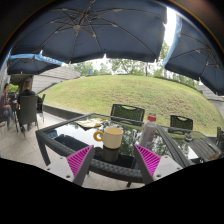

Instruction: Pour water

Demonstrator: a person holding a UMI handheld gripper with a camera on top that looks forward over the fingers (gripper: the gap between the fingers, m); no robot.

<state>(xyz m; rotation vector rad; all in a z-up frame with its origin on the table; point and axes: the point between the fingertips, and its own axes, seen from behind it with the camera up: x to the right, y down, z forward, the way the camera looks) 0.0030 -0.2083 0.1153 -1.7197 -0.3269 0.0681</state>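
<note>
A yellow mug (pixel 110 137) stands on the dark glass patio table (pixel 75 133), just ahead of my fingers and between their lines. A clear water bottle with a red cap (pixel 149 131) stands upright to the right of the mug, farther along the table. My gripper (pixel 113 160) is open and empty, its magenta pads (pixel 79 160) wide apart at either side of the table's near edge. Nothing is between the fingers.
Dark wicker chairs (pixel 127 113) stand around the table, with another chair (pixel 181 124) at the right. Large dark umbrellas (pixel 95 28) hang overhead. A person (pixel 24 100) sits at a table to the left. A grassy slope (pixel 130 92) lies beyond.
</note>
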